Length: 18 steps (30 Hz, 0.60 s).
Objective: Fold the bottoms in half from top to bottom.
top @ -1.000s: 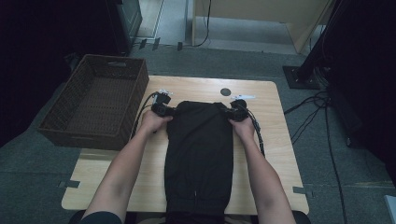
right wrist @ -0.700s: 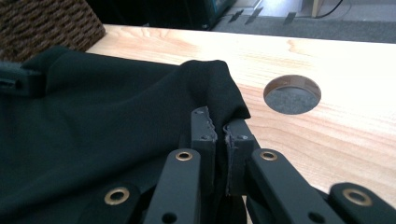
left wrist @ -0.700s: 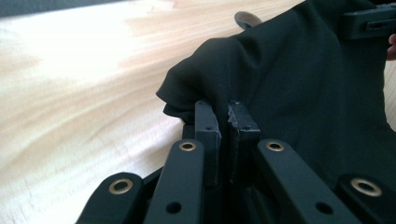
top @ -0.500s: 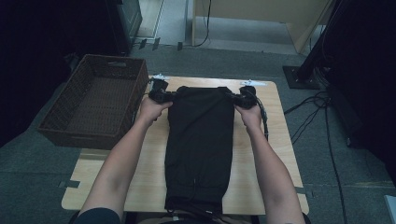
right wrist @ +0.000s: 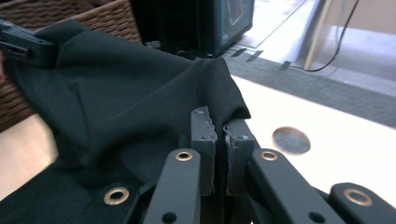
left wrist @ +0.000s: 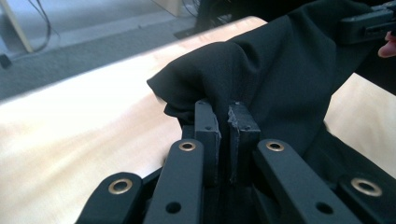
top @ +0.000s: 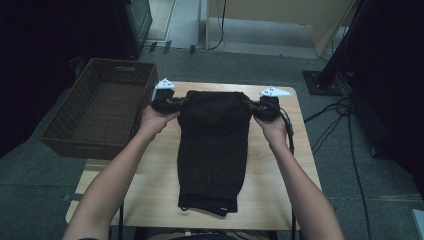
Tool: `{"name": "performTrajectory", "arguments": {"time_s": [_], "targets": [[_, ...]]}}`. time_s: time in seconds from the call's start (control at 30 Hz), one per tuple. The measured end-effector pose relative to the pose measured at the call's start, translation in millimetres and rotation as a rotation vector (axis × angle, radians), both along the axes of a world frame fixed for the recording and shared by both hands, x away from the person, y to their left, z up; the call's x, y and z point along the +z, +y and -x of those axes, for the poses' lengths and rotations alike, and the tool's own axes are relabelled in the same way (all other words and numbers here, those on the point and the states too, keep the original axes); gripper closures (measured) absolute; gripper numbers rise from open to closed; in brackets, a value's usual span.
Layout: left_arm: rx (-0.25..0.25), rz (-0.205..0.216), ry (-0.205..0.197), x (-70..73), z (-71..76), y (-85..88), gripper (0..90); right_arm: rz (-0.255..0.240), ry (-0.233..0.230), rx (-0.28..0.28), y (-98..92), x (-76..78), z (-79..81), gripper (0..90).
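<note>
Black garment centre frame on bench, top edge lifted. Left gripper and right gripper jaws clamped on its upper corners. Wicker basket left.

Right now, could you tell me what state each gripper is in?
Left gripper: shut on the black garment.
Right gripper: shut on the black garment.

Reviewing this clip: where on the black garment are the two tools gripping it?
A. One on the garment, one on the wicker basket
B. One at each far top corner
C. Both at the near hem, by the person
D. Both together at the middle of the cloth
B: the left tool and right tool each pinch a far top corner of the black garment, its near end lying on the table.
</note>
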<state>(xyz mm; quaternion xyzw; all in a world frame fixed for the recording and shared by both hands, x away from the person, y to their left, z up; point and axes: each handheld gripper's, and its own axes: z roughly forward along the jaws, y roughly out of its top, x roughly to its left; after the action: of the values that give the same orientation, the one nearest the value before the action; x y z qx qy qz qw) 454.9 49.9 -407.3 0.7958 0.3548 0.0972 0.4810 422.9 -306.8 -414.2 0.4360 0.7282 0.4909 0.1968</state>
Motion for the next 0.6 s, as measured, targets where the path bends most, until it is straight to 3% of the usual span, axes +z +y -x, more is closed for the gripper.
{"name": "performTrajectory", "arguments": {"time_s": [0.1,0.3,0.4,0.47,0.6], "targets": [[-0.033,0.026,0.017,-7.6,25.9,5.6,84.9,-0.016,0.012,0.015,-1.5,-8.0,27.5,85.2],[-0.066,0.008,0.081,-36.6,65.8,15.7,84.8,-0.015,0.05,0.061,1.6,-28.0,71.6,85.0],[-0.074,-0.007,0.122,-53.5,77.9,17.6,84.8,-0.018,0.092,0.081,5.5,-44.6,89.5,84.9],[-0.089,-0.033,0.152,-66.1,85.6,16.2,84.8,0.023,0.122,0.096,10.2,-59.7,99.4,84.9],[-0.109,-0.067,0.194,-83.1,93.9,12.5,84.7,0.029,0.185,0.089,12.7,-82.3,109.2,84.6]]}}
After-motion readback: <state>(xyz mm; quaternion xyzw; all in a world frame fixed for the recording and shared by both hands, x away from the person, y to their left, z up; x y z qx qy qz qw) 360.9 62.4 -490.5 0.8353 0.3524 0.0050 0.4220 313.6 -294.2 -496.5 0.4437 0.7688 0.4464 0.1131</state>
